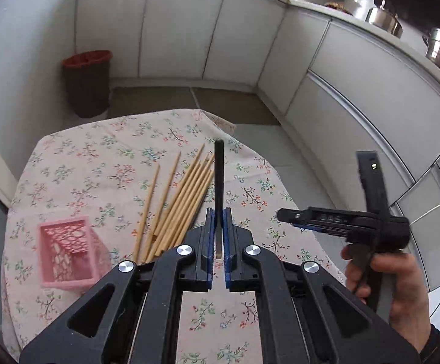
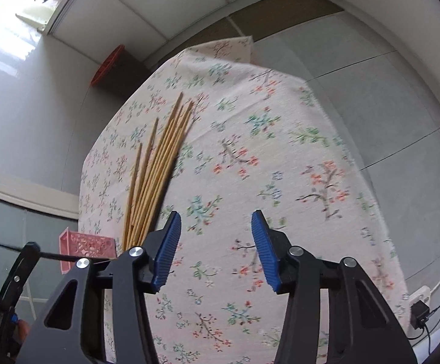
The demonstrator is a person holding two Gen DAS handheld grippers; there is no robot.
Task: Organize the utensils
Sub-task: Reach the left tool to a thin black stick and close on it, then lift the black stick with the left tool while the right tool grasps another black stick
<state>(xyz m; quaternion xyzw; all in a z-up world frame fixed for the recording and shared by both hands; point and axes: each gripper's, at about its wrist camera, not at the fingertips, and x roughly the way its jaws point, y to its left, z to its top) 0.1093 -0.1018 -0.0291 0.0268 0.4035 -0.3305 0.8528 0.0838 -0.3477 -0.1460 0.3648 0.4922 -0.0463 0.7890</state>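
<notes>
Where cloth (image 2: pixel 280 157) drops off — right tongs (image 2: pixel 216 250) agape above bare floral stretch.

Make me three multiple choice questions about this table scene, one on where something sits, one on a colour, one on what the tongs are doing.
1. Where does the basket sit relative to the wooden chopsticks in the left wrist view?
A. left
B. right
C. on top

2. What colour is the basket?
A. green
B. pink
C. white

3. What are the left tongs doing?
A. standing open and empty
B. shut on a black chopstick
C. shut on the basket

Answers: 1 A, it stands left of the bundle. 2 B, its lattice walls are pink. 3 B, the dark stick is clamped between the blue pads.
</notes>
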